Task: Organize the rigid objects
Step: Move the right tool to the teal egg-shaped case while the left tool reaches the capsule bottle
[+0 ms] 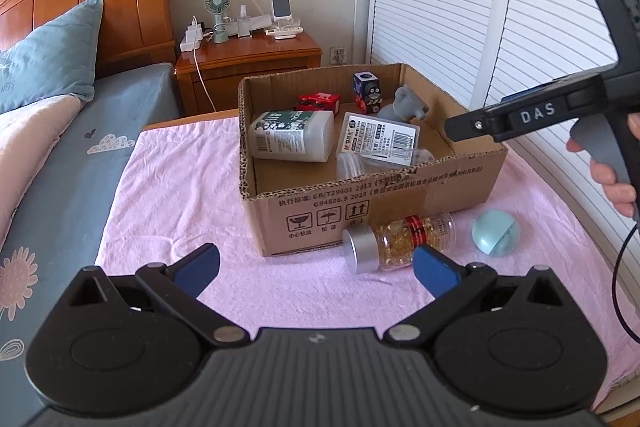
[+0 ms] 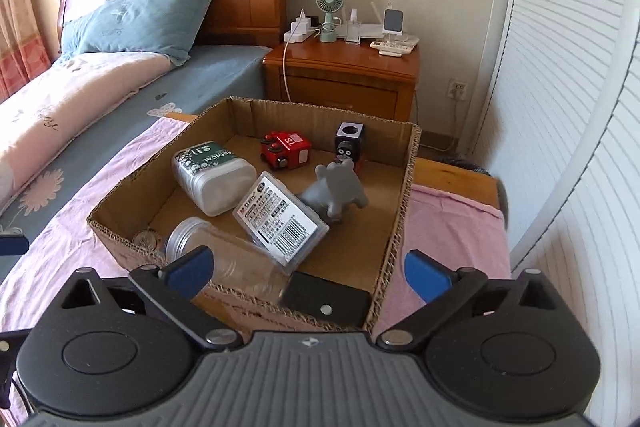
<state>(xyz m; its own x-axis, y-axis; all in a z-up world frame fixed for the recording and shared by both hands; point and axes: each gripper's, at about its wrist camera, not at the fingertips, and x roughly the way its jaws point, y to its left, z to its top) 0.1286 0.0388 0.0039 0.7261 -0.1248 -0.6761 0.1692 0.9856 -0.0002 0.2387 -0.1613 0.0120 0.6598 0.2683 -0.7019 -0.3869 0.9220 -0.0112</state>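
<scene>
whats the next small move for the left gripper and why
Probably ease the open left gripper forward onto the capsule bottle, since it lies on its side on the pink cloth outside the cardboard box, just ahead of the fingers.

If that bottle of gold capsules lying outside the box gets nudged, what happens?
The capsule bottle lies on its round side on the pink cloth, so it would probably roll. Its clear wall looks hard and smooth, maybe slippery. Nearly full, it is likely fairly heavy.
</scene>
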